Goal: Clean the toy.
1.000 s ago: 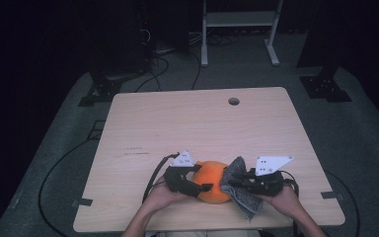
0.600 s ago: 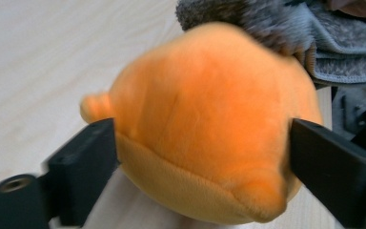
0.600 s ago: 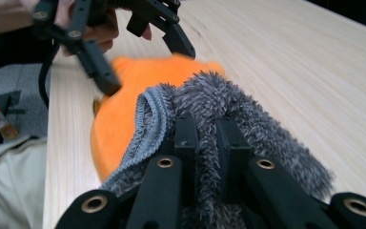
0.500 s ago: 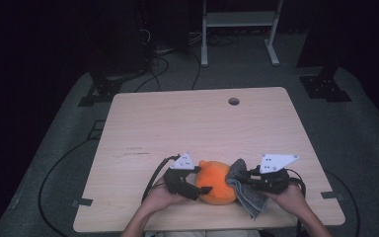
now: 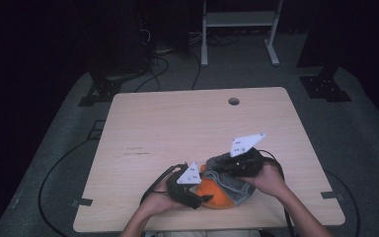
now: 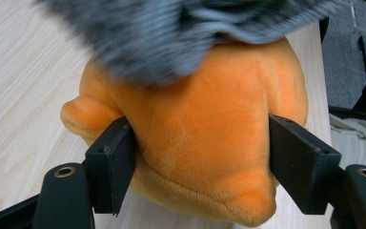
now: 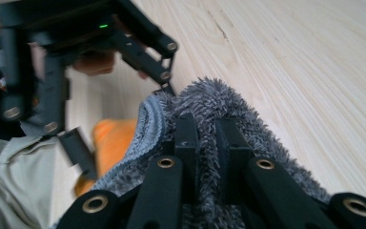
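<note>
Now, from the high view, an orange plush toy lies near the front edge of the wooden table, with a grey fuzzy cloth draped over its far and right side. The left gripper lies low at the toy's left, held by the person's left hand. The right gripper sits above the cloth, gripped by the right hand, its grey plate tilted upward.

From the left gripper view, the 2 black jaws press against either flank of the orange plush toy, which bulges slightly between them (they have just been closing in on it). The grey fuzzy cloth hangs blurred over the toy's top, and the table runs beneath.

From the right gripper view, the right gripper has its jaws clamped tight on a fold of the grey fuzzy cloth, with pile sticking up around them. Beyond it, the left gripper appears blurred, one jaw beside the orange plush toy.
</note>
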`<action>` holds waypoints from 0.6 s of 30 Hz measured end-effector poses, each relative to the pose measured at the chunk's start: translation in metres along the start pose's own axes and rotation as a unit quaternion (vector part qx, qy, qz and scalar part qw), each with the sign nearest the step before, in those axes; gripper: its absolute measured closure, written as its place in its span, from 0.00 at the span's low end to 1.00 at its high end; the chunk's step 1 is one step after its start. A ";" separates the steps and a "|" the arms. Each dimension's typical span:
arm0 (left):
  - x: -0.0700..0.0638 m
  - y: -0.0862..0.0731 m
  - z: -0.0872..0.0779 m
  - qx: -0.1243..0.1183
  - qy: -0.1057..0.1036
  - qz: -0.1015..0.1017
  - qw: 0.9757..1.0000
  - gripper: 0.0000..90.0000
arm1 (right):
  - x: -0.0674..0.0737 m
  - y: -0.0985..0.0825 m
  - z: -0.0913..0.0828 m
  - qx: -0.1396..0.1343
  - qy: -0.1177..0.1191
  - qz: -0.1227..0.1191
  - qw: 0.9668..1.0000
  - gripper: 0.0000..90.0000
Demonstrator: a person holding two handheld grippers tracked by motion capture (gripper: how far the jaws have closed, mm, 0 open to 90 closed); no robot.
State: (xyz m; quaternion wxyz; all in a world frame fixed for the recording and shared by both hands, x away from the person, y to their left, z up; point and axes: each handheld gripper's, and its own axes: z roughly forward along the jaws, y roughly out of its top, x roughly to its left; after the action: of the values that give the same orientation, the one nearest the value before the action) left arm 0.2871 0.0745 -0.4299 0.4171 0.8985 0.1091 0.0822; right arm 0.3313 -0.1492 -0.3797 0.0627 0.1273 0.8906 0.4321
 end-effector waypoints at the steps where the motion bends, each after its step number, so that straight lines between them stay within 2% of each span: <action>1: 0.001 -0.001 -0.001 -0.002 -0.001 -0.003 1.000 0.32 | -0.003 0.002 0.003 0.005 0.000 0.000 1.000 0.90; 3: 0.002 -0.003 -0.002 -0.004 -0.001 -0.007 1.000 0.33 | -0.012 0.003 0.007 0.012 -0.003 0.003 1.000 0.90; 5: 0.003 -0.004 -0.002 -0.004 -0.003 -0.008 1.000 0.33 | -0.021 -0.004 0.006 0.014 -0.007 0.023 1.000 0.90; 9: 0.004 -0.005 -0.002 -0.005 -0.004 -0.015 1.000 0.32 | -0.029 -0.024 -0.004 0.004 -0.018 0.047 0.999 0.90; 12: 0.007 -0.005 -0.005 -0.002 0.000 -0.017 1.000 0.34 | -0.030 -0.039 -0.014 -0.003 -0.022 0.059 0.998 0.90; 18: 0.017 -0.008 -0.007 -0.020 0.002 -0.056 0.998 0.39 | -0.019 -0.069 -0.034 -0.023 -0.032 0.072 0.997 0.90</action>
State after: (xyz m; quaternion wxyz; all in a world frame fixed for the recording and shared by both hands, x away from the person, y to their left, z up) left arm 0.3005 0.0891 -0.4307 0.4389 0.8823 0.1584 0.0624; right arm 0.3305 -0.2214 -0.4128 0.0629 0.2037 0.8666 0.4512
